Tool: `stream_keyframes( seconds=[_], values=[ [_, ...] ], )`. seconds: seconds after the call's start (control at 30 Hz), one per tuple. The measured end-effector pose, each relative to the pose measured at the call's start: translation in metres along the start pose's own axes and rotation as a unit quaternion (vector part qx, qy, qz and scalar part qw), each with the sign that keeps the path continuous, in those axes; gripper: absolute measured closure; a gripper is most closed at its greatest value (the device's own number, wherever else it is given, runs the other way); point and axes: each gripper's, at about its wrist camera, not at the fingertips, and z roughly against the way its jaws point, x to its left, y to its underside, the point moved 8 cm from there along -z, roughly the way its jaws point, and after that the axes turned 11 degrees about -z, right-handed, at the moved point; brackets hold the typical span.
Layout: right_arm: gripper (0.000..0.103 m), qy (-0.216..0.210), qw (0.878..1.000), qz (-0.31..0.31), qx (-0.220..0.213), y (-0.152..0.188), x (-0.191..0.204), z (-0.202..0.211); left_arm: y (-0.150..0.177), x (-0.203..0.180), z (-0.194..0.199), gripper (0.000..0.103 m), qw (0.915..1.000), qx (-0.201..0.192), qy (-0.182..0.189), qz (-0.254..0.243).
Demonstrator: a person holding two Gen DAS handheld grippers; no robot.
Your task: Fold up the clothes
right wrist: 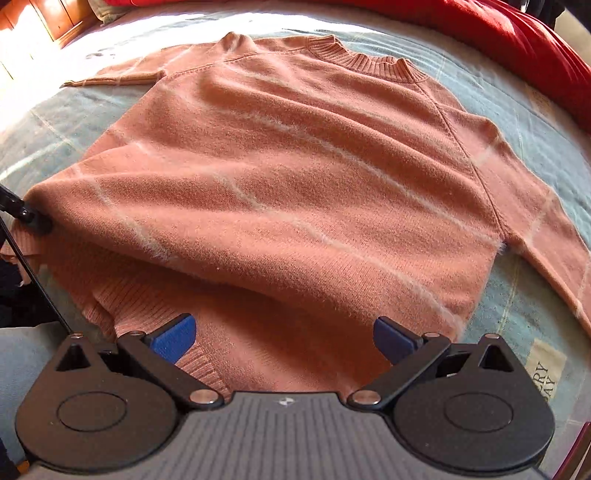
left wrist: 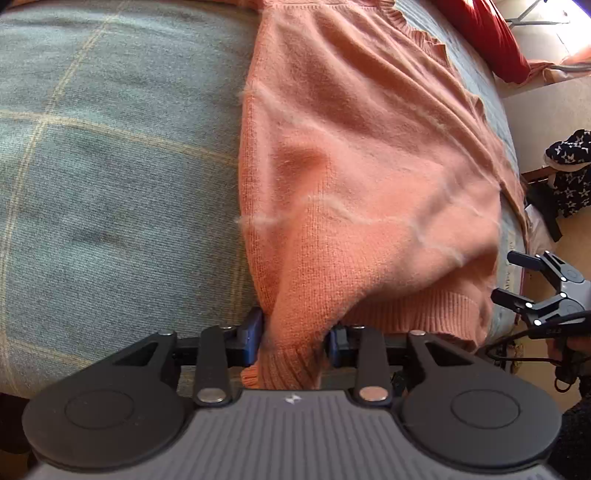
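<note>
A blue-grey bedspread (left wrist: 110, 166) with thin pale check lines is covering the bed and filling most of the left wrist view. A red blanket (right wrist: 524, 48) is lying bunched along the far edge of the bed, curving round toward the right. Beyond the bed's far left corner, a wooden cabinet (right wrist: 51, 18) is catching strong sunlight. On the floor beside the bed, a dark garment with white stars (left wrist: 569, 170) is sitting in a heap. A pale printed label (right wrist: 545, 373) is showing on the bedspread's near right edge.
</note>
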Motion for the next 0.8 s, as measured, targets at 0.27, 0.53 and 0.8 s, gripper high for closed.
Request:
stream_keyframes(
  seconds=[0.27, 0.53, 0.8],
  values=[
    [0.0, -0.038, 0.993, -0.086, 0.074, 0.048, -0.017, -0.004, 0.002, 0.001, -0.014, 0.048, 0.9998, 0.013, 0.003, -0.012],
    [0.0, -0.116, 0.937, -0.323, 0.073, 0.082, -0.071, -0.016, 0.001, -0.005, -0.023, 0.035, 0.9992, 0.022, 0.003, -0.035],
    [0.0, -0.283, 0.859, -0.424, 0.053, 0.068, -0.072, -0.03, -0.001, -0.007, -0.025, 0.031, 0.9985, 0.032, 0.0, -0.044]
  ],
)
